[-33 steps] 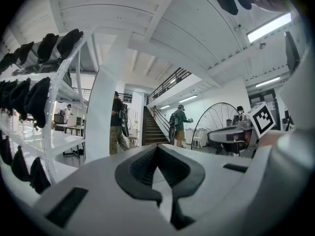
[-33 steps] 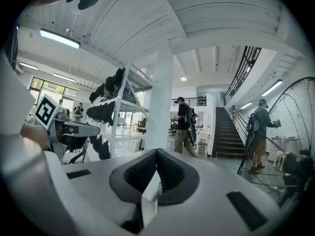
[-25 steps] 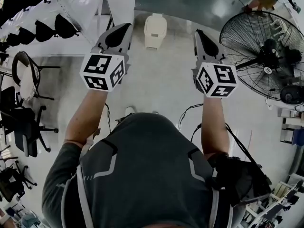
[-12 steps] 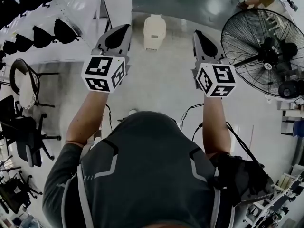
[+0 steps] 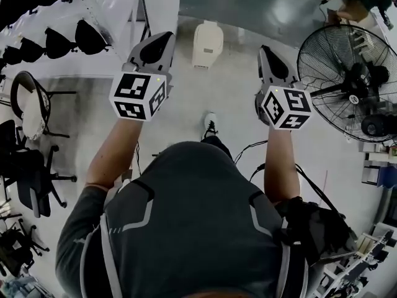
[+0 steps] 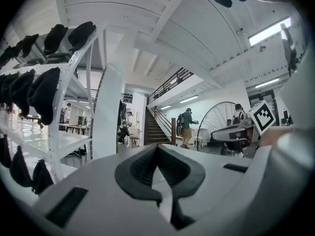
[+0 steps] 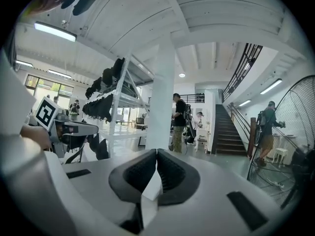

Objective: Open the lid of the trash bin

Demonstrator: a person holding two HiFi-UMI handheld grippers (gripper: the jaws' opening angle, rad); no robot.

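Note:
A cream trash bin (image 5: 206, 44) with its lid down stands on the pale floor ahead of me, against a white pillar (image 5: 159, 5). My left gripper (image 5: 162, 39) is held out level to the bin's left, its jaws shut on nothing. My right gripper (image 5: 265, 49) is held level to the bin's right, also shut and empty. Both are well short of the bin. In the left gripper view the closed pads (image 6: 157, 149) fill the bottom; the bin is hidden there. The right gripper view shows its pads (image 7: 156, 156) pressed together, and no bin.
A large black floor fan (image 5: 349, 82) stands to the right. White shelving (image 5: 74, 17) with dark helmets runs along the left, and black chairs (image 5: 31, 166) stand beside it. One of my feet (image 5: 210, 124) is stepped forward. Several people (image 7: 179, 122) stand by a staircase (image 7: 226, 129).
I have walked forward: the bin has come a little nearer, a foot now shows ahead of my body, and both grippers have advanced with me, still shut.

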